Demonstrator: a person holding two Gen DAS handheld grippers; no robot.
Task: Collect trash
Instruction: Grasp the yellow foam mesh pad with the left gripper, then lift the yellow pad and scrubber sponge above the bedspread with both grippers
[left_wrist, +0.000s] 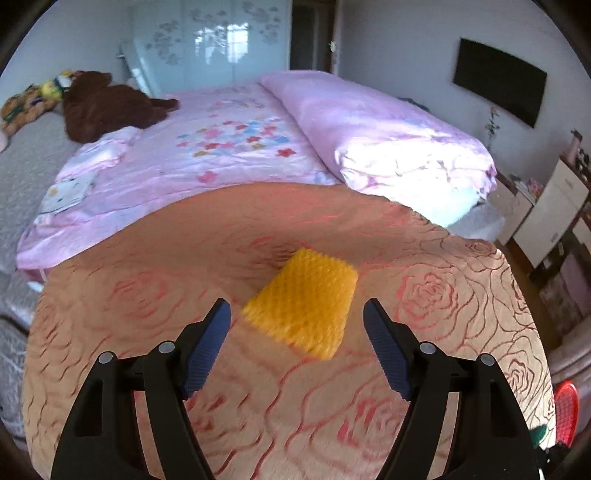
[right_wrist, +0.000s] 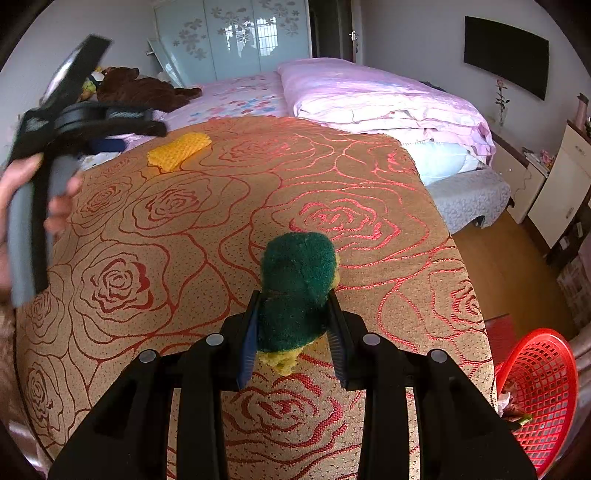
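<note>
Right tool tight around green sponge, above tablecloth.

Rose-patterned tabletop mostly bare, yellow foam net lying alone ahead of the spread left gripper, red basket past the table's right edge
</note>
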